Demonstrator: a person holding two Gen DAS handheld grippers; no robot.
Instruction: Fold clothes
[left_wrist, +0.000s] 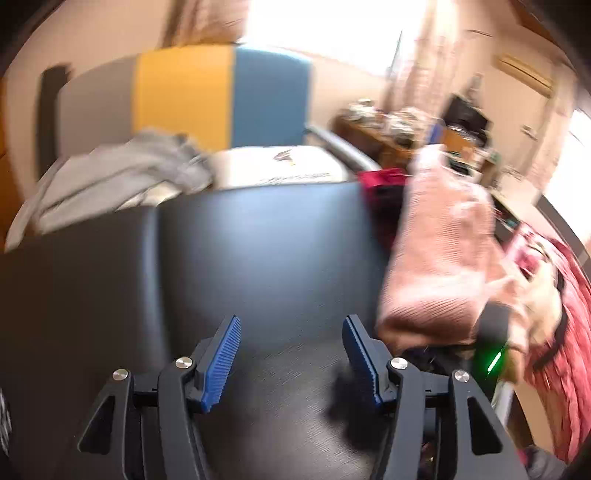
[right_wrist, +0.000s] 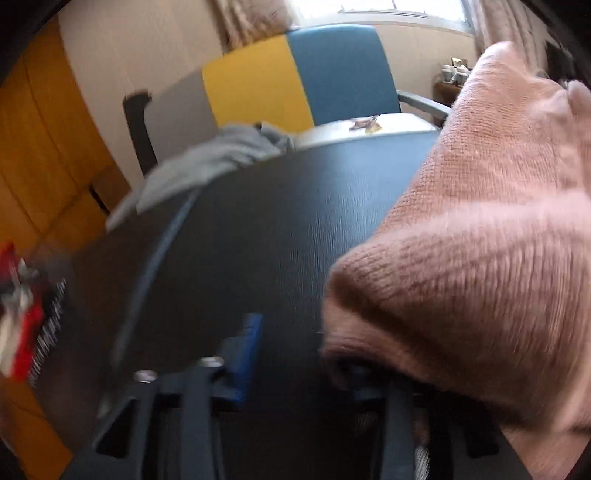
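- The pink knitted sweater (right_wrist: 480, 236) is bunched up at the right side of the dark counter (right_wrist: 258, 229). It is lifted, with a fat fold close to my right camera.
- The sweater drapes over the right side of my right tongs (right_wrist: 299, 354). It hides that finger, so I only see the left blue pad (right_wrist: 247, 354).
- The picture is blurry here. I cannot tell if my right tongs pinch the sweater or just sit under it.
- From my left camera, the same sweater (left_wrist: 439, 251) hangs at the right edge of the counter (left_wrist: 258, 251). My hand (left_wrist: 532, 295) is just beside it, with a pink sleeve (left_wrist: 569, 350) behind.
- A small green light (left_wrist: 495, 360) glows on the dark tool under the sweater.
- My left tongs (left_wrist: 291, 347) are wide apart. Nothing is between the two blue pads (left_wrist: 221, 362). They hang over the bare counter, left of the sweater and not touching it.
- A grey piece of clothing (left_wrist: 110, 177) lies in a heap at the far left edge of the counter, well apart from the sweater.
- Behind the counter stands a chair (right_wrist: 332, 74) with a grey, yellow and blue back.
- Something red (right_wrist: 22, 332) sits at the left edge of my right camera view. It is too blurry to name.
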